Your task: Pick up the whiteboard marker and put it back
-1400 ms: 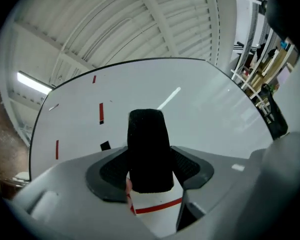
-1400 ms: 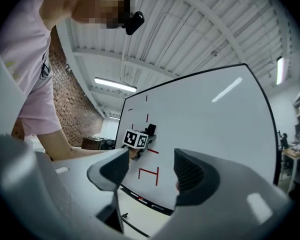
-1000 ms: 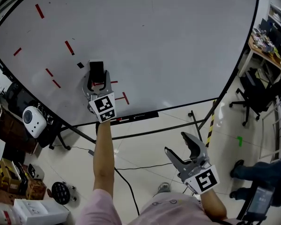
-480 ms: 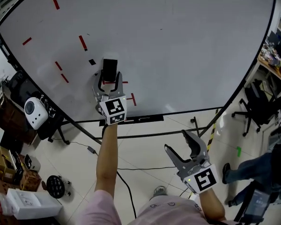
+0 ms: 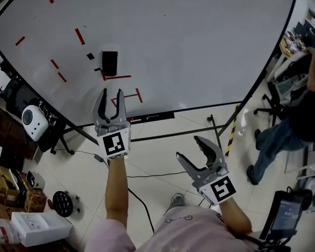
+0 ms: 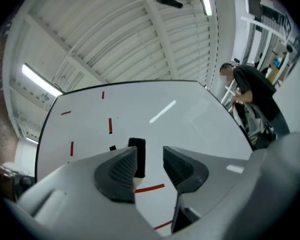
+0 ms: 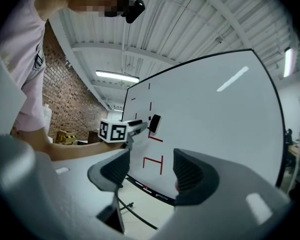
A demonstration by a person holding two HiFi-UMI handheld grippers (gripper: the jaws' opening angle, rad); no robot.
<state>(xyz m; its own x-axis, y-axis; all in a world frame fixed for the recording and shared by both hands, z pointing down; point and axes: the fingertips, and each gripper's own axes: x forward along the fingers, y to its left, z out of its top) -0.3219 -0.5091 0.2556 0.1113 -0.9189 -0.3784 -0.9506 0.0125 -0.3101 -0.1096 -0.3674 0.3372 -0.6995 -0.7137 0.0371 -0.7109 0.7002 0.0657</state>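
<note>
The left gripper is hovering just off the whiteboard, its jaws closing on nothing, since the black block, seemingly the task's marker, is clinging to the board at its 12 o'clock, while the right gripper is waiting agape and empty at 4 o'clock.

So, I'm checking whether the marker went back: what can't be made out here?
Head view: items on the black tray under the whiteboard are too small to name.
Left gripper view: the left gripper, its empty jaws closing, hides the black rectangular block's lower left part.
Right gripper view: same tray, too small.
</note>
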